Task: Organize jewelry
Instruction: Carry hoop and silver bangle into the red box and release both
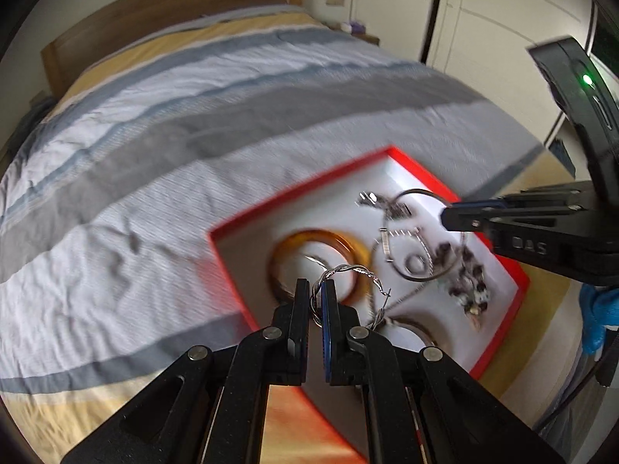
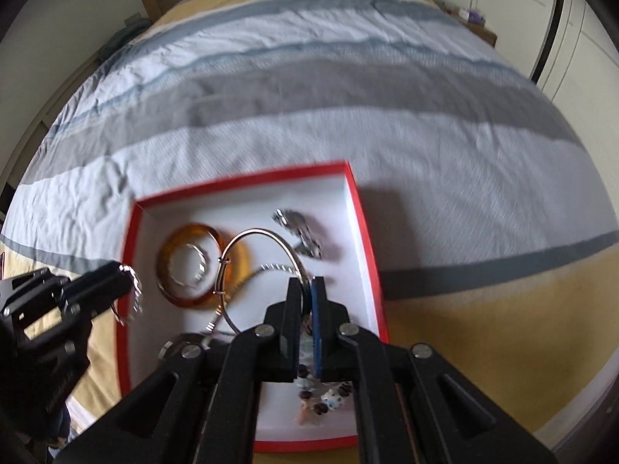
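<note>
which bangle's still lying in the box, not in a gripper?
The amber bangle, lying flat in the red box. The twisted silver one is clamped by the left gripper, the thin hoop by the right.

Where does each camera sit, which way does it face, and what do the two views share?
Left wrist: on the left gripper, facing steeply down over the red box; its fingers pinch a twisted silver bangle; the right gripper enters from the right.
Right wrist: on the right gripper, facing steeply down into the box; its fingers pinch a thin silver hoop bangle; the left gripper shows at left.
Shared: box, amber bangle, striped bedspread.
</note>
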Demonstrator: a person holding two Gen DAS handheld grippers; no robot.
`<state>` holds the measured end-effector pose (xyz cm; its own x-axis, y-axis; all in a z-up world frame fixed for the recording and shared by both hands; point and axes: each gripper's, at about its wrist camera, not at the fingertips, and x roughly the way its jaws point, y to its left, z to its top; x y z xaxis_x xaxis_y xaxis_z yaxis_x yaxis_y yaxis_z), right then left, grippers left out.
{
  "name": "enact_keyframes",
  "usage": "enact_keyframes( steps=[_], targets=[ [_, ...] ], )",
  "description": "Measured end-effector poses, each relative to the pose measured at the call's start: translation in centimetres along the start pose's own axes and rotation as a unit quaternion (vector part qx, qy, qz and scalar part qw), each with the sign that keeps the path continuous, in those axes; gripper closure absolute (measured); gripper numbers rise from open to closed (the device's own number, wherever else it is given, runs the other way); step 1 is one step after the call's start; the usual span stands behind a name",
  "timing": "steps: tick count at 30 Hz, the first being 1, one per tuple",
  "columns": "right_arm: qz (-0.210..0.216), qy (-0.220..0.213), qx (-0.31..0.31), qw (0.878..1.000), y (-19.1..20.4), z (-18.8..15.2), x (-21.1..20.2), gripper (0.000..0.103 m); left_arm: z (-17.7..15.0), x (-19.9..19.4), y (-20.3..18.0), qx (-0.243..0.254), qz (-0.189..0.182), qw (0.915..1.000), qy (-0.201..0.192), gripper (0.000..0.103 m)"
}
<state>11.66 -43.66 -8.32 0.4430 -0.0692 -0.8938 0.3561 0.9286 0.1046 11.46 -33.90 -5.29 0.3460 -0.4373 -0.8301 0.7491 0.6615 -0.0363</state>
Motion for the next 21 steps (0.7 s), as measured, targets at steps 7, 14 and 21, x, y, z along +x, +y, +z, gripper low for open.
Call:
enact_keyframes(
  steps=[7, 14, 21],
  targets=[
    [0.014, 0.021, 0.014, 1.0, -1.2, -1.4, 2.5, 0.098, -0.8, 2.5, -1.5, 0.004, 0.013, 0.9994, 0.03, 0.098],
    [0.014, 0.026, 0.012, 0.999, -1.6, -1.8, 3.0, 0.098, -1.4, 4.0, -1.4, -0.007, 0.018, 0.9986, 0.049, 0.097],
    [0.015, 0.03, 0.01, 0.999, -1.7, -1.8, 3.0, 0.097, -1.7, 4.6, -1.3, -0.016, 0.021, 0.9977, 0.062, 0.098]
  ],
)
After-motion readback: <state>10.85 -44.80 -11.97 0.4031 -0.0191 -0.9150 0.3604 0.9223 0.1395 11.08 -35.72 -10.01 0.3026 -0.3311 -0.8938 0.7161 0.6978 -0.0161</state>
